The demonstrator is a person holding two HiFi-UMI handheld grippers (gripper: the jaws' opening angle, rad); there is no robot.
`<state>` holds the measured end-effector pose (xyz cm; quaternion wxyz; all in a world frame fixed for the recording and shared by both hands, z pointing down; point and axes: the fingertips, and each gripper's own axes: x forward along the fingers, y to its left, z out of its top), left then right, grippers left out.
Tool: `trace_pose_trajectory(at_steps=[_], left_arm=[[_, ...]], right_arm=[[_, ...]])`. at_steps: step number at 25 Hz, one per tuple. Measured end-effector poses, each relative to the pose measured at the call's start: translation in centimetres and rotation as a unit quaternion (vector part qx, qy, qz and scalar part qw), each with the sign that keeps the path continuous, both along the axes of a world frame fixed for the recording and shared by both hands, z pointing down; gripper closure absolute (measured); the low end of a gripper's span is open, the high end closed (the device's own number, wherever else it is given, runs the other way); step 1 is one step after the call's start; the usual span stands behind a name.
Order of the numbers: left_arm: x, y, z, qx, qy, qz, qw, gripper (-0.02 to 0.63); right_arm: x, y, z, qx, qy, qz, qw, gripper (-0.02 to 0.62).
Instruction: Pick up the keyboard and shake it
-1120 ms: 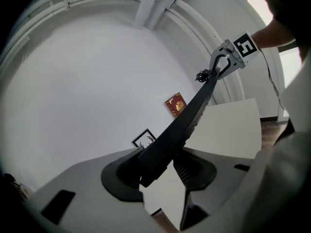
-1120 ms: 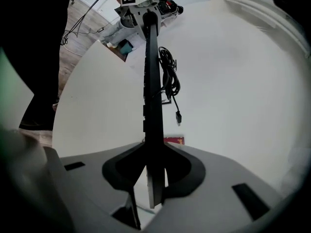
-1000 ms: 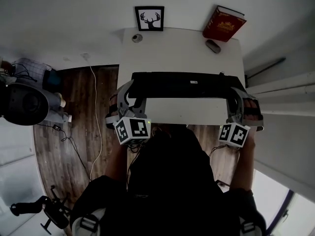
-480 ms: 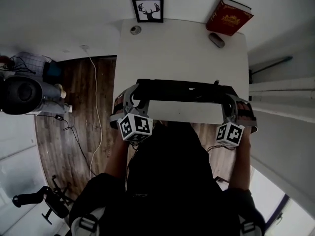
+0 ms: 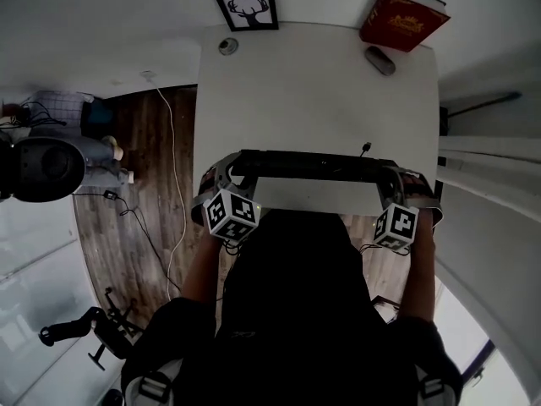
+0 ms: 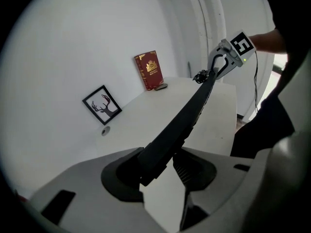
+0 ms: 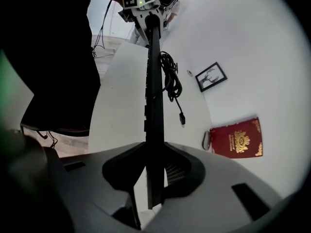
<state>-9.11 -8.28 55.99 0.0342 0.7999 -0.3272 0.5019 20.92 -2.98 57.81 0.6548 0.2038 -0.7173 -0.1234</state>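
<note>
Clamping both ends of the long black keyboard [image 5: 313,166] in left gripper [image 6: 163,166] and right gripper [image 7: 155,171] over the white tabletop [image 5: 313,91], we seem mid-shake, needing firm, matched swings next.

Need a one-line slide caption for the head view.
Left gripper and right gripper hold the black keyboard by its ends over the white desk; deer picture, red book behind.

The keyboard [image 5: 313,166] has come down closer to the desk's [image 5: 313,83] near edge.
</note>
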Motion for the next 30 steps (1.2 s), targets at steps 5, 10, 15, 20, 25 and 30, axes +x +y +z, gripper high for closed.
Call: trace_pose_trajectory(at_steps=[5, 10, 15, 20, 25, 30], left_arm=[[0.0, 0.4, 2.7, -0.066, 0.008, 0.002, 0.9978, 0.422], [-0.4, -0.2, 4.4, -0.115, 0.01, 0.007, 0.9932, 0.425], [-0.4, -0.7, 6.0, -0.138, 0.014, 0.0, 0.9903, 0.423], [-0.4, -2.6, 5.7, -0.099, -0.026, 0.024, 0.9944, 0.409], [1.7, -2.6, 2.3, 0.001, -0.159, 0.172, 0.9722, 0.332], [7.8, -2.1, 3.3, 0.038, -0.193, 0.279, 0.9398, 0.31]], right_arm=[[-0.3, 0.6, 2.3, -0.093, -0.003, -0.009, 0.996, 0.488], [-0.6, -0.2, 3.4, -0.136, 0.002, -0.017, 0.991, 0.488], [-0.4, -1.0, 4.1, -0.152, 0.009, -0.023, 0.988, 0.488], [-0.6, -2.4, 3.8, -0.164, -0.013, -0.024, 0.986, 0.488], [-0.7, -3.8, 3.9, -0.217, -0.035, -0.031, 0.975, 0.488], [-0.7, -5.3, 3.8, -0.276, -0.046, -0.035, 0.959, 0.48]])
